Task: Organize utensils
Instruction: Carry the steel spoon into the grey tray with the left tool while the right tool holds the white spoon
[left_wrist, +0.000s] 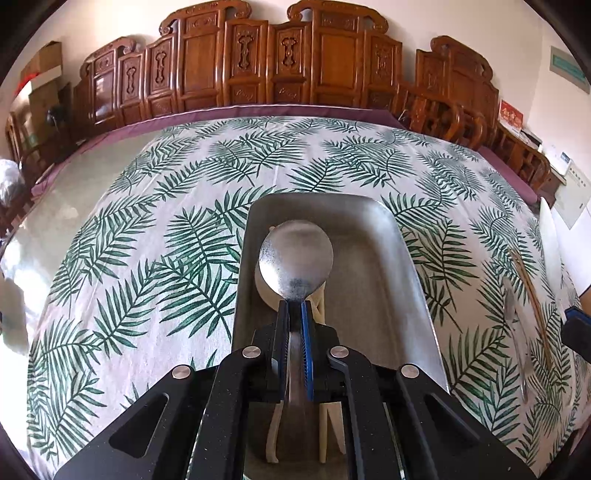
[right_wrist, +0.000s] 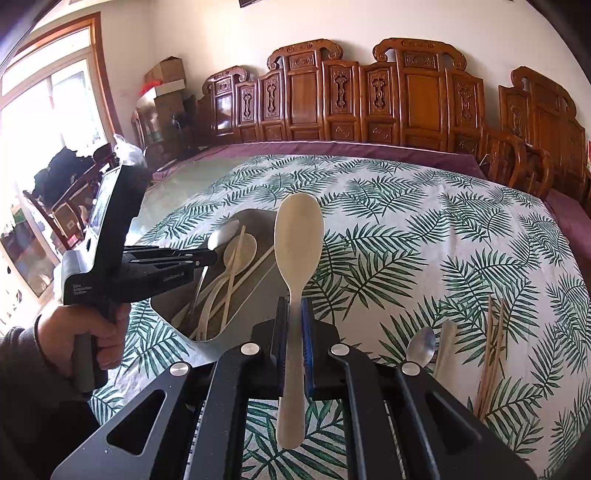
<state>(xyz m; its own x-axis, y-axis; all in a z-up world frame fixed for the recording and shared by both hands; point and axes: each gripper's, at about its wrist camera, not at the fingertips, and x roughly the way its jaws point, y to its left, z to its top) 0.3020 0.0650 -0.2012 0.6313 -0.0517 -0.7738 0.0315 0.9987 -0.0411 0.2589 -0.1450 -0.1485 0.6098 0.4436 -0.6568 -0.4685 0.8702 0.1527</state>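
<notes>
My left gripper (left_wrist: 294, 303) is shut on a metal spoon (left_wrist: 295, 258) and holds it over the steel tray (left_wrist: 406, 266), which holds pale wooden spoons and chopsticks. In the right wrist view the left gripper (right_wrist: 210, 256) reaches over the tray (right_wrist: 258, 291) from the left, with the wooden utensils (right_wrist: 231, 273) inside it. My right gripper (right_wrist: 294, 301) is shut on a pale wooden rice paddle (right_wrist: 298, 240) and holds it above the leaf-print cloth, to the right of the tray.
On the cloth at the right lie a metal spoon (right_wrist: 421, 347), a pale wooden spoon (right_wrist: 445, 343) and wooden chopsticks (right_wrist: 493, 347). In the left wrist view, chopsticks (left_wrist: 532, 299) and a metal utensil (left_wrist: 515, 332) lie at the right. Carved wooden chairs (right_wrist: 417, 96) line the far side.
</notes>
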